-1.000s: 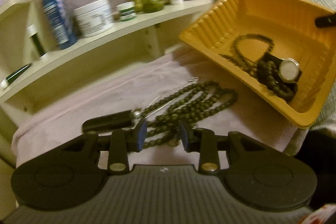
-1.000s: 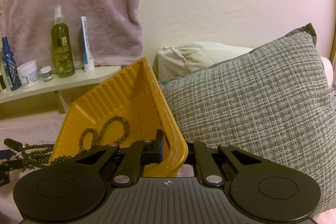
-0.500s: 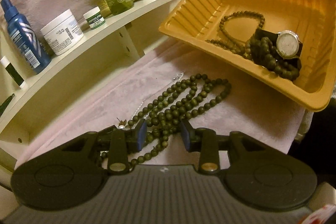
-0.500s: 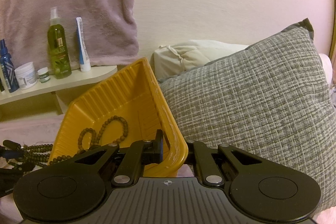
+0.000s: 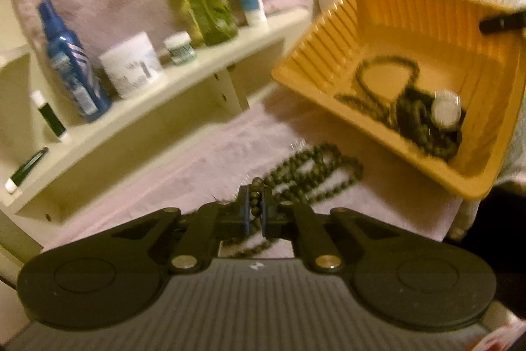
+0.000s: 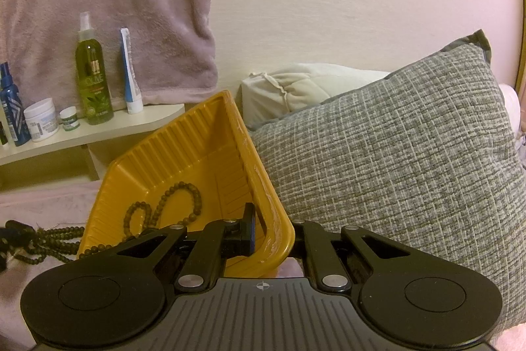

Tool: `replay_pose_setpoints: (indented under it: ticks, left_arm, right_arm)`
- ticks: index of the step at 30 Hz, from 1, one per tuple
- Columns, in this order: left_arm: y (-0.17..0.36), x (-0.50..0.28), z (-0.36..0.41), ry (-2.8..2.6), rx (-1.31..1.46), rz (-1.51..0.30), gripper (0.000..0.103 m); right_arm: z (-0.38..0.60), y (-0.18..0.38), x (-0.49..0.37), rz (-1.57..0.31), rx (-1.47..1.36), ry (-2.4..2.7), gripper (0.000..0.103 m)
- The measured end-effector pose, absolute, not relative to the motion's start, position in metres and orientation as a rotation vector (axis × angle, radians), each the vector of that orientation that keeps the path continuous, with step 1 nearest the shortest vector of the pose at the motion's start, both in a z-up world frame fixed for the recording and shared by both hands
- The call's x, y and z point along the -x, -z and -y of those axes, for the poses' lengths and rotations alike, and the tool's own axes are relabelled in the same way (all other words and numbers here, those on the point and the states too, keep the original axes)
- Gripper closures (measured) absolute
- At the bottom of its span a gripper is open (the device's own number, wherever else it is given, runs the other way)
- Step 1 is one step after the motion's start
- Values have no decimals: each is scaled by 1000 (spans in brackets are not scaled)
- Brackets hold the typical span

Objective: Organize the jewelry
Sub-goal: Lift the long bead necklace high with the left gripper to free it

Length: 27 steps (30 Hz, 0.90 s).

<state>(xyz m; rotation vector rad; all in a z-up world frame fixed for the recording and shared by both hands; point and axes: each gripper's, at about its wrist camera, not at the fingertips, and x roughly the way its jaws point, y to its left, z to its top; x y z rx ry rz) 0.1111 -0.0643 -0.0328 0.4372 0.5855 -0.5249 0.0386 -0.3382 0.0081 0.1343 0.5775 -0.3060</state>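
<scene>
On the pink cloth (image 5: 184, 166) below the shelf (image 5: 157, 107), your left gripper (image 5: 254, 209) had its jaws pinched on a strand of the dark bead necklace (image 5: 312, 173), the rest trailing across the cloth beside the tray. Your right gripper (image 6: 273, 236) had its jaws clamped on the rim of the tilted yellow tray (image 6: 197, 153), which held more beads and a watch (image 5: 445, 111).

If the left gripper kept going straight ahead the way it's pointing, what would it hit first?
The left gripper, shut on the bead necklace, would likely meet the pink towel first, then perhaps the yellow tray; depth is unclear.
</scene>
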Motion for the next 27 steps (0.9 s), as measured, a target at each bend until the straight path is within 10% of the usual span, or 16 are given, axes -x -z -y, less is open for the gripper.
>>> replay_pose_setpoints:
  ticks: [27]
  left_arm:
    - [-135,-131,42,573,-284,-336,97]
  right_arm:
    - [333,-14,-40,-564,-129,296,94]
